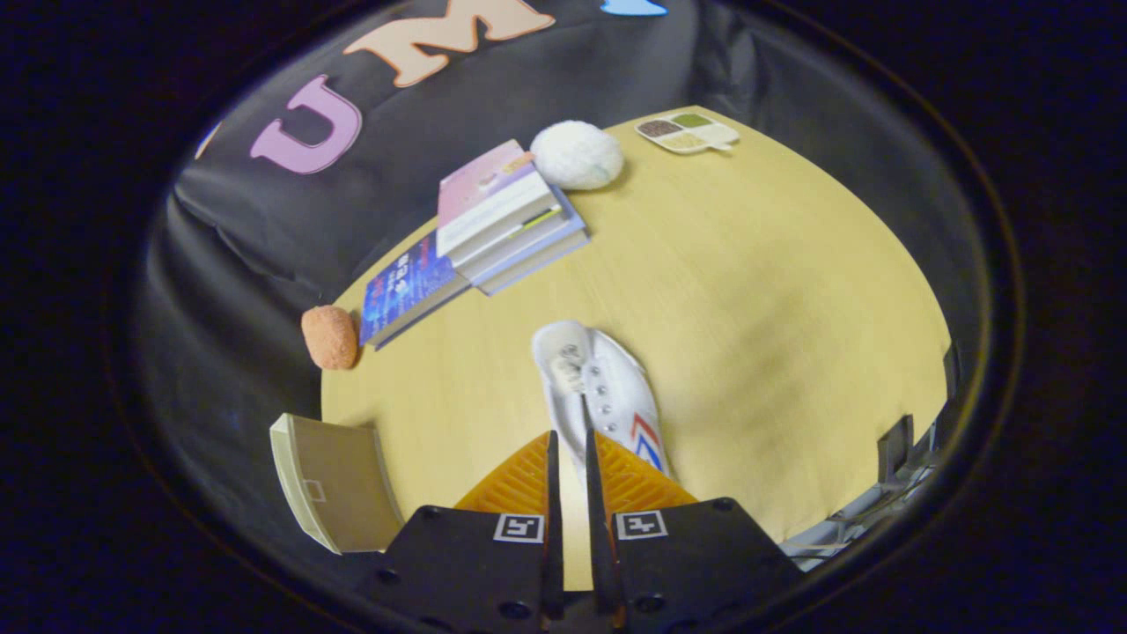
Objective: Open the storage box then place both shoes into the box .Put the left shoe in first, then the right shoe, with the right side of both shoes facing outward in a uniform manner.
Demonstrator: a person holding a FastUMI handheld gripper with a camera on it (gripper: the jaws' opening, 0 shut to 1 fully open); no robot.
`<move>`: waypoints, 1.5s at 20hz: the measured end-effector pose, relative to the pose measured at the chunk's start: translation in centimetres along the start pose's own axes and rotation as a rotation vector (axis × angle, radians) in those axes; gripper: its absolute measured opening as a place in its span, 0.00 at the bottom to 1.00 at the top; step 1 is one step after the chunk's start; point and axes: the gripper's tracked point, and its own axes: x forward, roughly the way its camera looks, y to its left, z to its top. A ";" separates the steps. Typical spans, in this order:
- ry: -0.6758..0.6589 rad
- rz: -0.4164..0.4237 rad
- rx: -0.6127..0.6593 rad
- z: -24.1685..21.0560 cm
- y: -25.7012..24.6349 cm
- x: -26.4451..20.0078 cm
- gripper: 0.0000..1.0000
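Presently on hand, listed by size.

Counter point(775, 291): pale wood surface, carrying all items below except where noted.

Storage box point(339, 480): beige panel with a small rectangular notch, standing at the counter's near left corner, left of the fingers. Whether it is a lid or a wall of the box cannot be told.

Books: a stack of books point(506, 224) near the far left edge, the top volume with a pinkish cover, the pile slightly fanned. A blue book point(407, 291) lies flat just beside the stack, toward the left edge, touching or slightly tucked under it.

Shoe point(607, 396): one white canvas shoe with metal eyelets and red and blue chevron stripes on its side, lying near the middle of the counter, just ahead of the fingers. Its opening points toward the far edge; its striped end runs back under the right fingertip.

Gripper point(570, 440): the fingers are drawn close together, with a narrow slit between them, nothing pinched. The tips hover over the near end of the shoe; contact cannot be confirmed.

White fluffy ball point(577, 154): at the far edge, touching the far end of the book stack.

Divided dish point(687, 132): small white tray with compartments of brown, green and tan contents, at the far corner, well apart from the shoe.

Orange sponge point(329, 336): rounded, rough, at the left edge, just beside the blue book.
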 end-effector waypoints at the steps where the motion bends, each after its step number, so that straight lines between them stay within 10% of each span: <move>1: 0.010 -0.020 0.006 -0.4 -1.1 0.4 0.16; 30: 0.198 -0.108 -0.112 -4.0 -4.2 6.2 0.43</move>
